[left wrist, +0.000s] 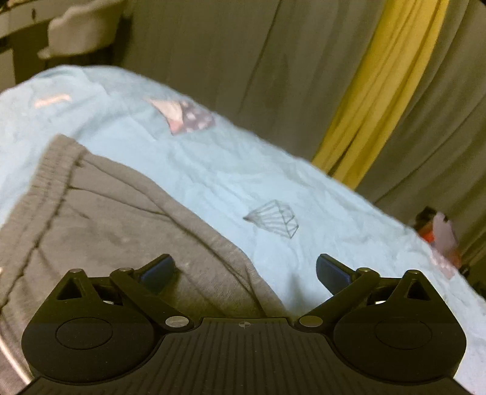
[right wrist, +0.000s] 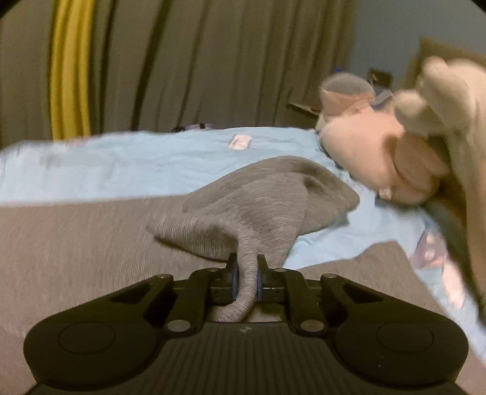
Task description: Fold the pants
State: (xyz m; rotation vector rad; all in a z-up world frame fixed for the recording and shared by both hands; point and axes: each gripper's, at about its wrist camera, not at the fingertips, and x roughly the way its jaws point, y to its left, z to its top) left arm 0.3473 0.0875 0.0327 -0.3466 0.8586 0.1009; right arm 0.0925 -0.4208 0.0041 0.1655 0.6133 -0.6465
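Grey pants lie on a light blue bedsheet, with the ribbed waistband at the upper left in the left wrist view. My left gripper is open and empty, hovering over the right edge of the pants. In the right wrist view my right gripper is shut on a bunched fold of the grey pants and holds it lifted above the flat part of the fabric. The blue bedsheet shows behind it.
Grey curtains with a yellow strip hang behind the bed. Plush toys lie at the right end of the bed. A small white object lies on the far sheet. A white chair stands at far left.
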